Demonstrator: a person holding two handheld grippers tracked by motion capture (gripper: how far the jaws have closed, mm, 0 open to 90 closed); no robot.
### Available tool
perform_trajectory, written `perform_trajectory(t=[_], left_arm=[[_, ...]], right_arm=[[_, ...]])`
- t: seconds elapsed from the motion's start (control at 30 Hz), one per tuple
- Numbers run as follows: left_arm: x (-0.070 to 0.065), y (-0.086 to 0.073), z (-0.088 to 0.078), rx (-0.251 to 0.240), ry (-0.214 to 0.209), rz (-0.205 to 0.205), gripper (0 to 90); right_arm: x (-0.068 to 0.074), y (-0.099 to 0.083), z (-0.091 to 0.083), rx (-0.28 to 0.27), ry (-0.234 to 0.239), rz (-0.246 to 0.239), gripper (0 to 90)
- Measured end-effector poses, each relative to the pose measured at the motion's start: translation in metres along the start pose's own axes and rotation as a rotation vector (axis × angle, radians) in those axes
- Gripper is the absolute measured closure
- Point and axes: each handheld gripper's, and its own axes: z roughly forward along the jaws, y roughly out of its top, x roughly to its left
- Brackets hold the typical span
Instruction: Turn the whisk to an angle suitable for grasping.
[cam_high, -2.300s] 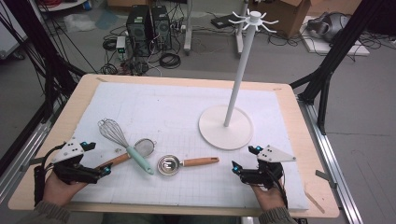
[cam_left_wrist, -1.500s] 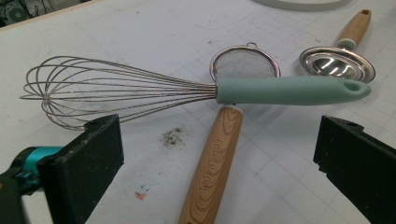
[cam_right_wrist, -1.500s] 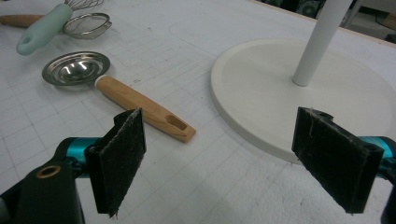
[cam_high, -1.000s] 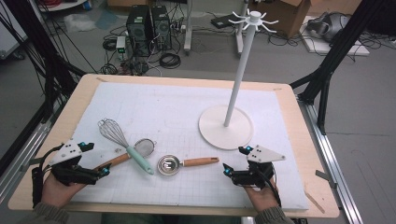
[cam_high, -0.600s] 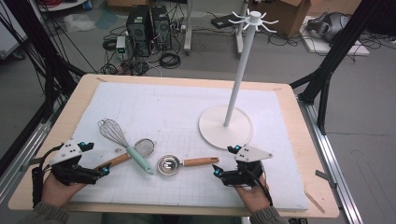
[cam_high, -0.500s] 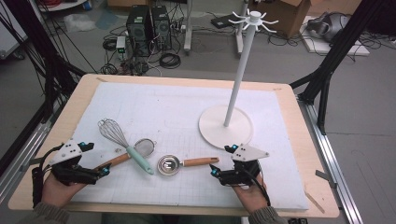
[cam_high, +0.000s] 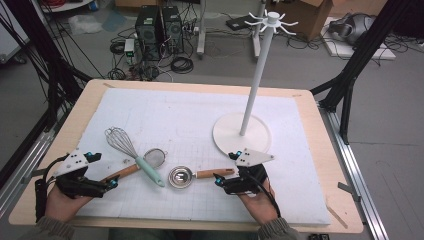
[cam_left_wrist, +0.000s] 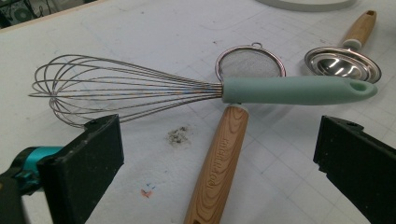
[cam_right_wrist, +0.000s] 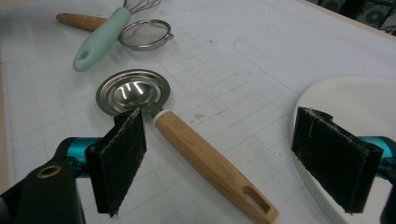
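1. A wooden tabletop carries a white gridded mat over most of its surface.
2. A white stand with a round base, a tall pole and hooks at the top sits on the mat toward the right edge, roughly midway between the near and far edges.
3. A wire balloon whisk with a mint-green handle lies near the front-left corner of the mat. It rests across a small round mesh strainer with a wooden handle, the green handle passing over the joint between mesh and handle.
4. A shiny steel ladle-type spoon with a round bowl and a wooden handle lies just right of the whisk handle's end, near the front edge, apart from it. The handle points right.
5. Left gripper: held in a hand at the front-left corner, jaws wide apart, empty. In the left gripper view the strainer's wooden handle lies between the jaws, untouched.
6. Right gripper: held in a hand near the front edge, close to the stand's base, jaws wide apart, empty. In the right gripper view the spoon's handle lies between the jaws, touching neither.
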Motion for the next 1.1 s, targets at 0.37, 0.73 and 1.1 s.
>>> perform_trajectory(t=[0.37,0.73,1.1], left_arm=[[-0.001,0.0,-0.001,0.0,-0.001,0.002,2.1],[-0.001,0.0,0.0,0.0,-0.006,0.002,2.0],[-0.002,0.0,0.0,0.0,-0.01,0.002,2.1]], right_arm=[[-0.001,0.002,0.004,0.009,0.013,0.006,16.9],[0.001,0.006,0.008,0.023,0.035,0.006,16.9],[0.011,0.018,0.021,0.038,0.08,-0.005,17.8]])
